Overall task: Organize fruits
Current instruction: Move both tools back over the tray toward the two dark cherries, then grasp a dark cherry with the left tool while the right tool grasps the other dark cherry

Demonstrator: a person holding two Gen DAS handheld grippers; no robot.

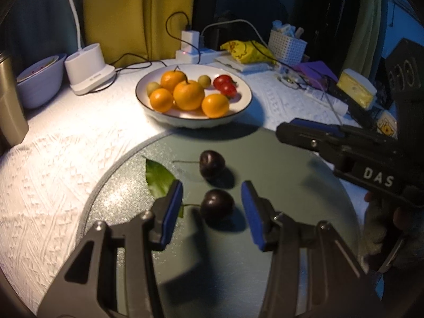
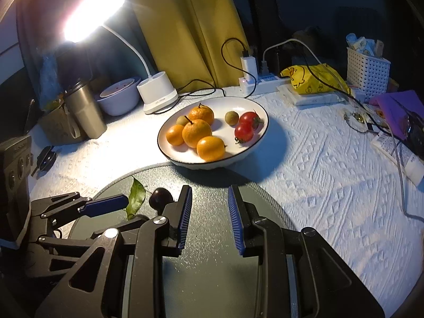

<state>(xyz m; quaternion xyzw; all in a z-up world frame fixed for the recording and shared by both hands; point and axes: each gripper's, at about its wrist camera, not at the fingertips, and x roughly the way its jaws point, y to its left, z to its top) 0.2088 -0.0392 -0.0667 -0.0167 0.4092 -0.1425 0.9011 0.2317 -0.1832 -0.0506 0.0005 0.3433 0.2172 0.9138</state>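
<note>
- Your left gripper (image 1: 212,206) hangs low over the round dark green mat (image 1: 278,164), jaws spread wide on either side of the near cherry (image 1: 216,208); neither pad touches it.
- Your right gripper (image 2: 210,212) is also parted, with only bare mat between its pads.
- Just beyond the near cherry lies a second cherry (image 1: 212,163), stem pointing left; a green leaf (image 1: 157,179) lies on the mat to their left.
- Farther back, at the mat's far edge, a white plate (image 1: 246,90) holds four oranges (image 1: 188,95), two small green fruits (image 1: 204,80) and two tomatoes (image 1: 224,84).
- Behind the plate, to its left, stands a lit desk lamp (image 2: 156,94) on the white tablecloth (image 1: 53,159).
</note>
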